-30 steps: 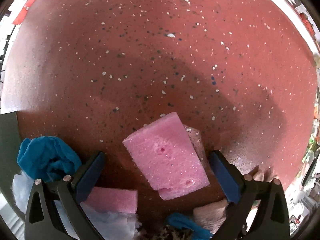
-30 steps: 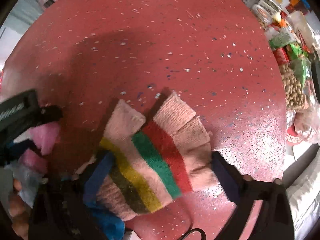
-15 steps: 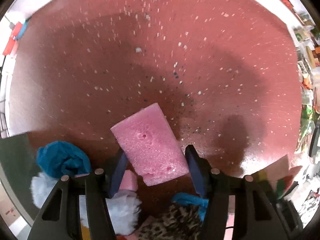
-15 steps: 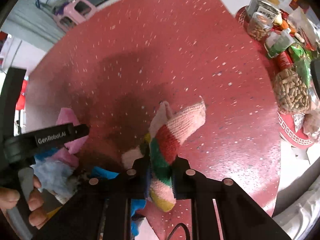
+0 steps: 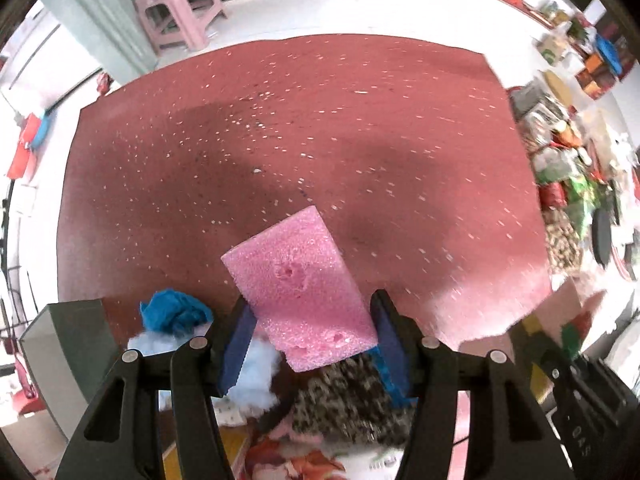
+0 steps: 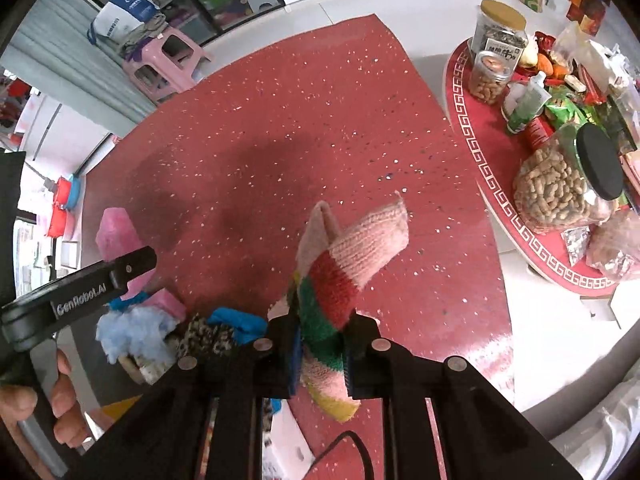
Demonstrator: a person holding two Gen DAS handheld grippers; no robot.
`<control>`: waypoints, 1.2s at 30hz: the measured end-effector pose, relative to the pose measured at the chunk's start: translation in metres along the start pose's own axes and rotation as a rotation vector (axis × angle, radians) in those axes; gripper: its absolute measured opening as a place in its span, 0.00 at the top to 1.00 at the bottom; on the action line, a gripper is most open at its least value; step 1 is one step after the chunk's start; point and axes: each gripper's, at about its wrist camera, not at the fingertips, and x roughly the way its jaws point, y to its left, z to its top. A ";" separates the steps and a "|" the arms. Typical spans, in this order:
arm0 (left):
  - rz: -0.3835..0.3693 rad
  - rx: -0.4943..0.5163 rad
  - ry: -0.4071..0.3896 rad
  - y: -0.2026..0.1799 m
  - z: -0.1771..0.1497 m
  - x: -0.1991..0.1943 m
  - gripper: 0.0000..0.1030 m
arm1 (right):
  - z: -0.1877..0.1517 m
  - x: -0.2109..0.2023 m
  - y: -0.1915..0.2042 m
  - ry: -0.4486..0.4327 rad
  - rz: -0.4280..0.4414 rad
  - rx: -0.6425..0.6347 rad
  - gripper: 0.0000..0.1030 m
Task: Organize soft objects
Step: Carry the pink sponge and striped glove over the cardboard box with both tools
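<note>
My left gripper (image 5: 312,344) is shut on a pink foam block (image 5: 300,284) and holds it up above the red speckled mat (image 5: 280,140). The block also shows in the right wrist view (image 6: 118,236), with the left gripper's arm (image 6: 80,296) in front of it. My right gripper (image 6: 322,354) is shut on a striped knit sock (image 6: 340,280), pink with red, green and yellow bands, lifted off the mat. Below lie a blue cloth (image 5: 174,312), pale blue fluff (image 5: 256,376) and a leopard-print cloth (image 5: 352,396).
A dark green box (image 5: 68,340) stands at the mat's left front. A round red table (image 6: 520,184) with jars of peanuts and snack packs is at the right. A pink stool (image 6: 160,64) stands beyond the mat.
Both grippers have closed, the left on the pink foam block, the right on the striped sock, and both have risen well above the mat.
</note>
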 end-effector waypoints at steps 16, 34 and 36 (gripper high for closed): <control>-0.019 0.068 -0.029 -0.008 -0.069 -0.047 0.40 | -0.043 -0.037 -0.019 0.013 0.046 -0.011 0.84; -0.140 0.375 0.035 -0.013 -0.169 -0.044 0.40 | -0.151 -0.046 -0.016 0.041 -0.043 0.108 0.84; -0.147 0.426 0.042 -0.012 -0.181 -0.045 0.40 | -0.164 -0.048 -0.014 0.041 -0.060 0.123 0.84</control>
